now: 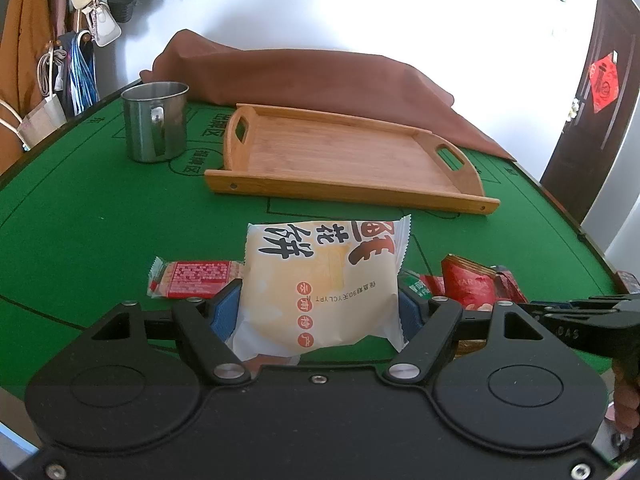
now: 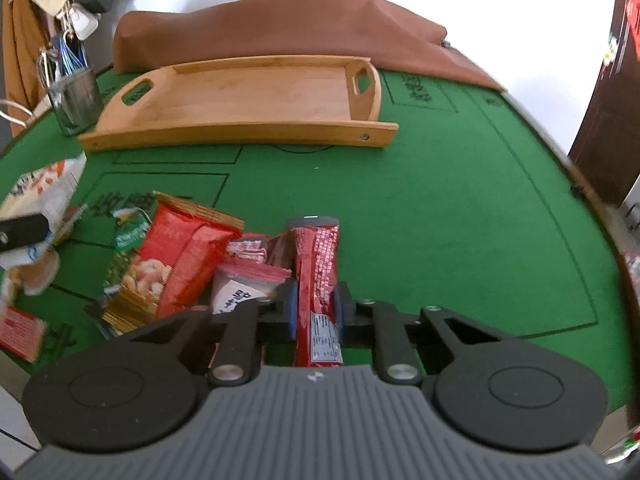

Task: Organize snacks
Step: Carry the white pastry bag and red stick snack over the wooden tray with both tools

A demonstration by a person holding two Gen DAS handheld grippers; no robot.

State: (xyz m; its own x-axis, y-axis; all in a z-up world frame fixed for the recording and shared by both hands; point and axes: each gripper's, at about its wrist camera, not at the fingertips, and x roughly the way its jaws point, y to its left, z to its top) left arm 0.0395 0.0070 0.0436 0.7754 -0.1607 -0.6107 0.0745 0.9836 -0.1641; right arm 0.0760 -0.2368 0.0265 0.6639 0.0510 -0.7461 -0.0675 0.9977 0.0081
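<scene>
Low in the left wrist view, the left gripper (image 1: 318, 312) squeezes a big white cake packet (image 1: 320, 280) from both sides. The blue pads (image 1: 224, 312) press into the soft bag, so it is held, not loose. Low in the right wrist view, the right gripper (image 2: 316, 312) is closed tight on a long red snack bar (image 2: 318, 280) that points away from the camera.

Just beside the bar, to the left of the middle, sits a pile of more snacks: a red nut bag (image 2: 176, 260), a green packet (image 2: 130, 240) and a small pink packet (image 2: 248, 276). A flat red cracker pack (image 1: 192, 280) lies left of the white packet.

Both snacks most likely go in the wooden tray (image 1: 348, 152), which sits past the middle of each view with nothing in it yet. To do this well, lift each snack up over the tray's low wall, set it down flat, and only then let go. Do not squeeze the soft cake harder, or it may squash. Put the two snacks side by side so more can fit.

Everything rests on a green felt table (image 1: 80, 220) with thin black lines. A shiny metal mug (image 1: 156, 120) stands at the left of the tray. A brown cloth (image 1: 320, 76) is heaped behind it. At the upper left, bags and hats (image 1: 88, 0) hang by a white wall. A dark door (image 1: 600, 100) is at the right edge.
</scene>
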